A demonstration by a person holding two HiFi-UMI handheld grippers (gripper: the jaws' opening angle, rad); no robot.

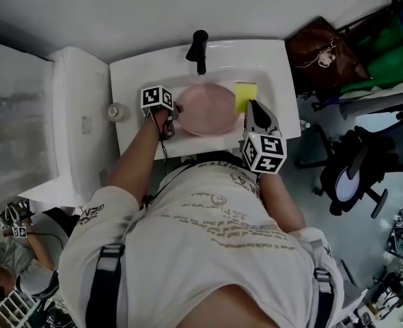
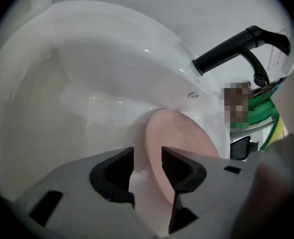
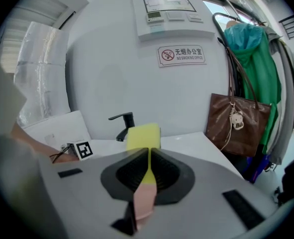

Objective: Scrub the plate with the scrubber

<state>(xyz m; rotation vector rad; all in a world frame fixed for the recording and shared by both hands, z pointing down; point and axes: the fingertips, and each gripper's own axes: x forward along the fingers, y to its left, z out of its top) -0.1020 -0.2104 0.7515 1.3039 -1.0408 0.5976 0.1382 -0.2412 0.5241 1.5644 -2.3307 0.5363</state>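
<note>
From the head view, the person's chest and shoulders cover the near edge of the white sink [image 1: 136, 74], and the right forearm shows only in part behind the marker cube. The left gripper's tips are too small there to read. In the left gripper view, the gripper's grey body cuts off the lower part of the pink plate [image 2: 184, 133], and whether the plate's face touches the pad on the view's right cannot be told. In the right gripper view, the lower part of the yellow scrubber [image 3: 143, 135] is lost between the pads, with a strip of pink showing through the gap beneath. The left arm reaches forward from the shoulder, and the left gripper [image 2: 148, 156] tips steeply down into the basin at the plate's left rim. Its jaws stand apart with the rim between them, neither pad visibly clamping it. The right gripper [image 3: 149, 156] points forward with only a slight downward tilt, its jaws pinched on the scrubber, which sits at the plate's right rim. The plate lies in the basin just below the black faucet [image 1: 199, 50].
</note>
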